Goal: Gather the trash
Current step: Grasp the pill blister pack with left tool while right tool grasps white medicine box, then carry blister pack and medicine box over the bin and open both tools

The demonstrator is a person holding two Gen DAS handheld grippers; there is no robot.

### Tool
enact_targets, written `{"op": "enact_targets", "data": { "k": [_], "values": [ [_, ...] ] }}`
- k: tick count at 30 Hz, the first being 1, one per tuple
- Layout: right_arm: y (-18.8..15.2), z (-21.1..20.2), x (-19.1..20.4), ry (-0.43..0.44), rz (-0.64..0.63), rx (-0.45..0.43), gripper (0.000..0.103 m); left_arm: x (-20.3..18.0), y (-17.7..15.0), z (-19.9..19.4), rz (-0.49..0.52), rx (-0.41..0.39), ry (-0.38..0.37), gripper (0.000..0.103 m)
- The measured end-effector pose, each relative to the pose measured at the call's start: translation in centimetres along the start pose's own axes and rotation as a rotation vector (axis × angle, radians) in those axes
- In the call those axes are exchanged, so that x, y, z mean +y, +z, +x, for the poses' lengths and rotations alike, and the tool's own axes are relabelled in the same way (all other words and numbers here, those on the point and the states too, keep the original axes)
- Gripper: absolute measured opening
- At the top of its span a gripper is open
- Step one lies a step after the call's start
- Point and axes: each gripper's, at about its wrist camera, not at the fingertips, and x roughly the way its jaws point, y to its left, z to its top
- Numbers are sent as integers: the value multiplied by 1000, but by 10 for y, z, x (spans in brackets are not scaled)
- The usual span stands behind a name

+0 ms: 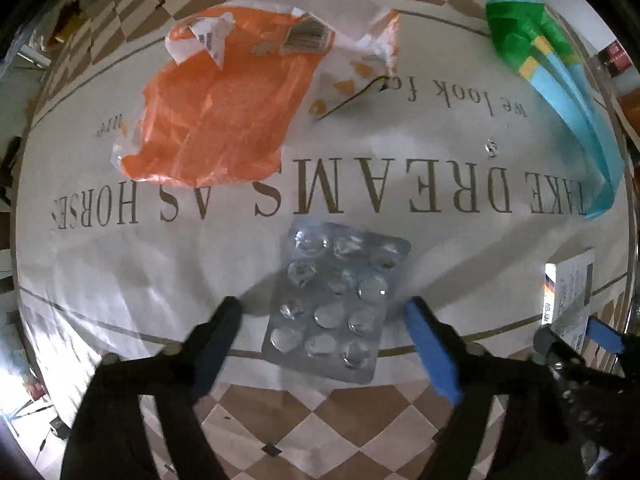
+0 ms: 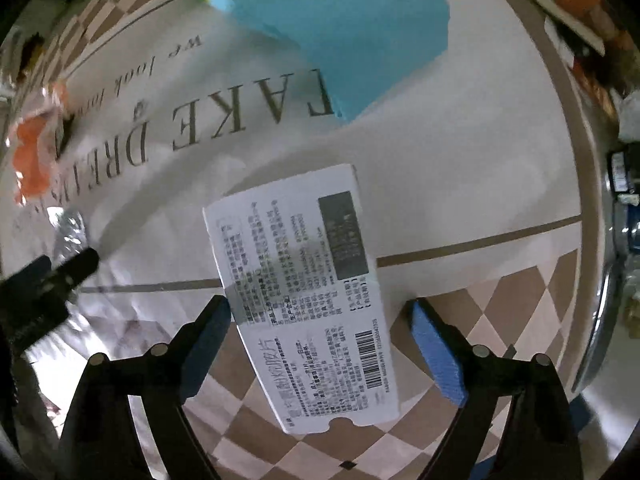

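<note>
Hovering with both sets of fingers wide apart and holding nothing, left gripper [image 1: 324, 312] astride the blister pack [image 1: 336, 304] and right gripper [image 2: 320, 312] astride the white carton [image 2: 304, 300], I fear either flat piece skidding across the surface [image 1: 440, 240] when pinched.

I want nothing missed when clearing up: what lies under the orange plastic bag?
The orange plastic bag lies flat on the printed tablecloth, covering part of its lettering. Whether any trash hides beneath cannot be seen; the plastic is opaque.
</note>
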Motion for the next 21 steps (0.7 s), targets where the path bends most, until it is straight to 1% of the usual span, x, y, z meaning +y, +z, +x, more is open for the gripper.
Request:
{"op": "enact_targets", "data": {
  "k": [1,2,3,4,5,6,7,9,12,13,14,18,20,21],
  "values": [
    [-2,0,3,-26,-14,-18,90,-1,-1,-2,3,-9,0,66],
    [-8,-2,6,-29,-15,-34,90,2,-5,-4,3,-15,0,58],
    [-8,-3,6,-27,-13,-45,89,-1,-9,-8,2,-22,3,56],
    [-8,-5,5,-28,-18,-55,85,-1,-10,-8,4,-21,6,56],
    [-14,-7,9,-30,-25,-63,77,-1,-10,-8,6,-23,4,56],
    [-25,-8,18,-26,-35,-60,77,-5,-18,-9,8,-23,5,56],
    [-26,-8,21,-29,-50,-58,77,-4,-20,-11,10,-23,8,56],
    [-25,-8,21,-37,-59,-74,77,-6,-34,-14,13,-33,19,55],
    [-28,-12,11,-4,-36,-79,77,8,-53,-23,9,-55,26,55],
    [-29,-17,12,4,-33,-90,77,17,-56,-26,6,-62,24,55],
    [-39,-25,17,8,-32,-98,77,19,-58,-31,2,-71,24,55],
    [-48,-44,17,26,-24,-159,77,23,-75,-59,-18,-121,21,55],
    [-56,-56,24,36,-25,-185,77,28,-88,-72,-28,-146,12,55],
    [-64,-60,34,42,-28,-192,77,28,-90,-79,-31,-156,9,55]
  ]
}}
